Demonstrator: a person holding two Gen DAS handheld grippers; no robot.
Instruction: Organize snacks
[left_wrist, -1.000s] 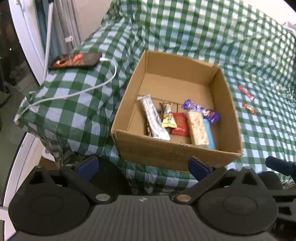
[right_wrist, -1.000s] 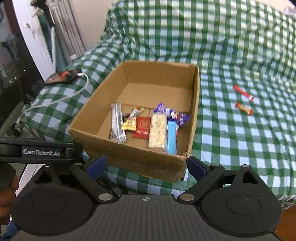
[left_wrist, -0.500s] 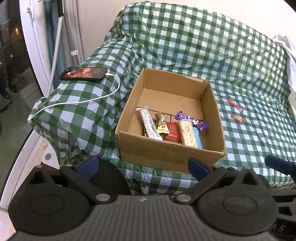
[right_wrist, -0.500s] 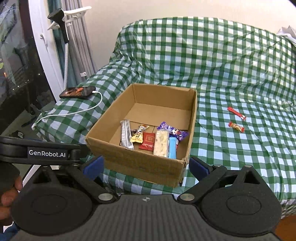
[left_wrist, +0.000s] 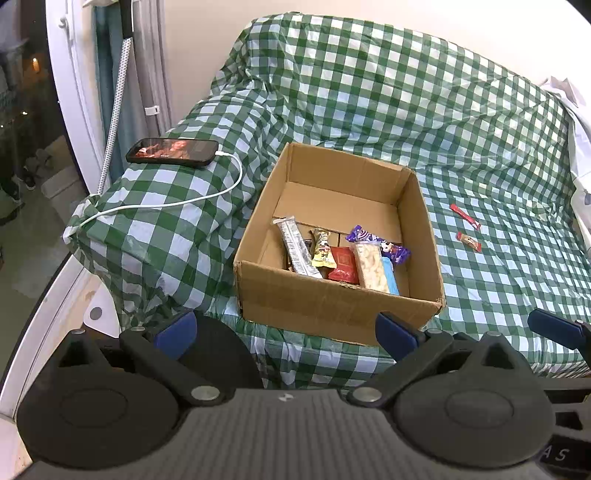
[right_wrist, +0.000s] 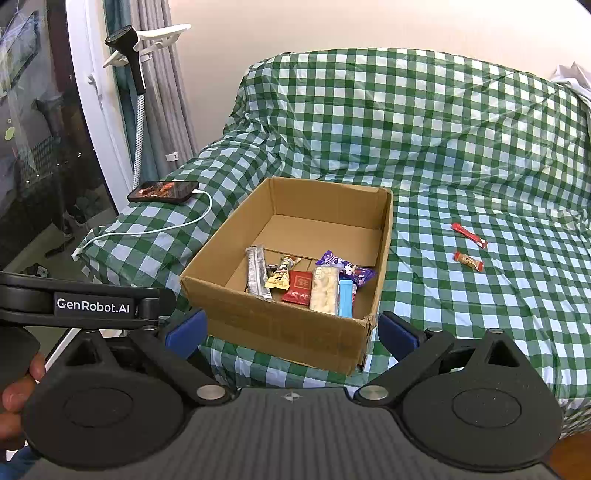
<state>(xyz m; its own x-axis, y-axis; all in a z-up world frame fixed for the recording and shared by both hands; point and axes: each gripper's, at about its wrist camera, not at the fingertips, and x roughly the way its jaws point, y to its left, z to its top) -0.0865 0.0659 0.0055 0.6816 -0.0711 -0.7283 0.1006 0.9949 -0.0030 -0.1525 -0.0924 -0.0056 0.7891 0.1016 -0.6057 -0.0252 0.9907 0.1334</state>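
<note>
An open cardboard box (left_wrist: 332, 306) (right_wrist: 280, 325) sits near the front edge of a green-checked bed. Several snack bars lie in a row along its near wall: a silver bar (left_wrist: 297, 247) (right_wrist: 256, 275), a yellow packet (left_wrist: 323, 253), a red packet (right_wrist: 300, 287), a pale rice bar (left_wrist: 369, 264) (right_wrist: 324, 290), a blue bar (right_wrist: 345, 297) and a purple wrapper (left_wrist: 380, 247). Two red bars (left_wrist: 465, 216) (left_wrist: 468, 242) (right_wrist: 469, 234) (right_wrist: 468, 260) lie loose on the cloth right of the box. My left gripper (left_wrist: 286, 330) and right gripper (right_wrist: 291, 330) both stand open and empty, in front of the box.
A phone (left_wrist: 171, 152) (right_wrist: 163, 192) with a white charging cable (left_wrist: 177, 201) lies on the pillow left of the box. A glass door and a curtain stand at the far left. A hand (right_wrist: 16, 391) holds the left gripper's body. White cloth (left_wrist: 576, 122) lies at the bed's right edge.
Both grippers have pulled back and up from the box, so the box looks smaller and more of the bed and wall shows. Both stay open; nothing was picked up.
</note>
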